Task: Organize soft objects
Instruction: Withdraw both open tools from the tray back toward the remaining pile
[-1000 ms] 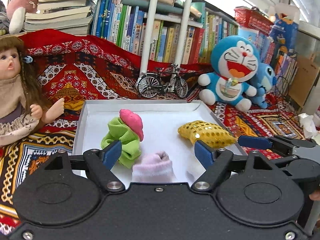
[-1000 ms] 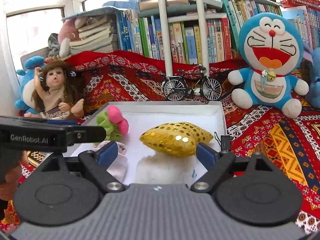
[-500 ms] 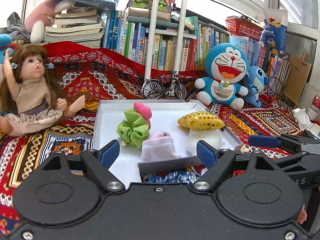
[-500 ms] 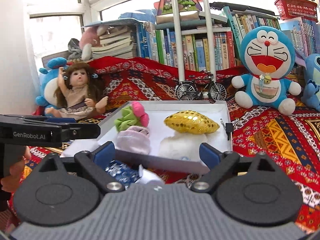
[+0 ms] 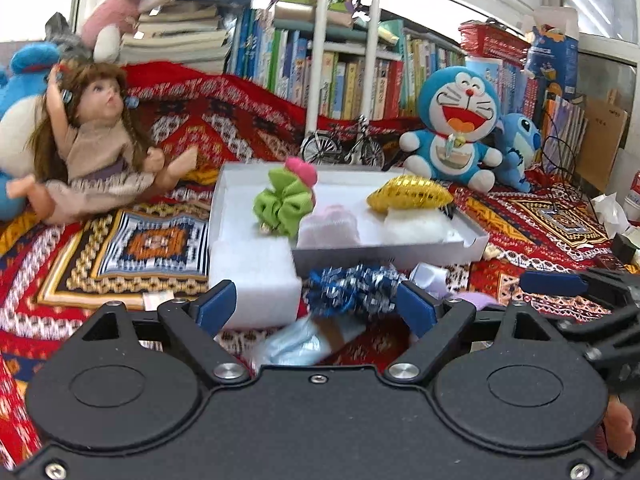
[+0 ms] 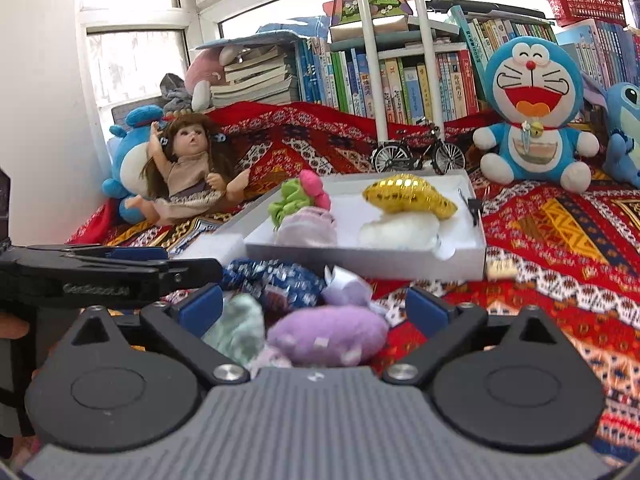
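Note:
A white tray [image 5: 400, 254] [image 6: 360, 258] on the patterned rug holds a green and pink scrunchie [image 5: 286, 200] [image 6: 298, 196], a pale pink soft piece [image 5: 330, 226] [image 6: 308, 226], and a gold sequin cushion [image 5: 410, 196] [image 6: 408, 196] on a white fluffy item [image 5: 418, 224] [image 6: 400, 232]. In front of the tray lie a white foam block [image 5: 256, 280], a blue sequin scrunchie [image 5: 352, 288] [image 6: 276, 280], a pale blue-green cloth [image 5: 296, 344] [image 6: 238, 330] and a purple plush [image 6: 326, 336]. My left gripper [image 5: 316, 308] hovers over the blue scrunchie, jaws opening, gripping nothing. My right gripper [image 6: 316, 306] hangs above the purple plush, jaws opening, not pressing it.
A doll [image 5: 100, 148] [image 6: 188, 172] lies left of the tray. A toy bicycle [image 5: 342, 148] [image 6: 418, 154] and a blue cat plush [image 5: 454, 128] [image 6: 534, 112] stand behind it, before shelves of books. Tissue and clutter [image 5: 612, 216] sit at the far right.
Both grippers have pulled back from over the tray toward its near side. The loose pile in front of the tray has come into view. Both pairs of jaws have widened.

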The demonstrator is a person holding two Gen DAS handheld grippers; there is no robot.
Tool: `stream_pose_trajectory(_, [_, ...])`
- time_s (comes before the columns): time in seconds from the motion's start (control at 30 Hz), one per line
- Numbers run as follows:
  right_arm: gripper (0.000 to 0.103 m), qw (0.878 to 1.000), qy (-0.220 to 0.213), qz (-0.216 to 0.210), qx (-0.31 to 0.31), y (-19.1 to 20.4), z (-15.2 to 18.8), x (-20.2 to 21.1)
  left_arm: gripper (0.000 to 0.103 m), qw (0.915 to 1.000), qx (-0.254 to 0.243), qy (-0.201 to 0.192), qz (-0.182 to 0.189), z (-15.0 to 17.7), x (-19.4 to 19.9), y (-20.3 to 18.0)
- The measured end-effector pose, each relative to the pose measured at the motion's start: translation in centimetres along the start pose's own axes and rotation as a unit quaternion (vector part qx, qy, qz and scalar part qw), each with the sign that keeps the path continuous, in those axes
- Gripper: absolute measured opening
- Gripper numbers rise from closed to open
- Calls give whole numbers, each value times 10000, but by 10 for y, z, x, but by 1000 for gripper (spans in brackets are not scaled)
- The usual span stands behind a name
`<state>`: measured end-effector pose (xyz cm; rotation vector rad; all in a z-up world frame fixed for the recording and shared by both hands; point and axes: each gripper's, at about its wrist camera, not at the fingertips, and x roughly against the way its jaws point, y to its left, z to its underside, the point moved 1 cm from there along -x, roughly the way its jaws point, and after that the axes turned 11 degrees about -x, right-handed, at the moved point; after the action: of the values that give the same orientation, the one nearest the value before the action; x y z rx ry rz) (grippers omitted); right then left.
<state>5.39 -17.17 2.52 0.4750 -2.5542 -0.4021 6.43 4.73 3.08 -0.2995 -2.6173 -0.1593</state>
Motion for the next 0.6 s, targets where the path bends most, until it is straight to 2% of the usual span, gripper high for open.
stream_pose_trajectory(0.37, [103, 9998, 182, -13, -120, 5, 26, 7, 86, 9987, 275, 406, -135, 24, -18, 10])
stream_pose_trajectory(0.6, [103, 9992, 372, 53, -116, 8, 39, 0, 86, 9985, 237, 466, -131, 26, -27, 8])
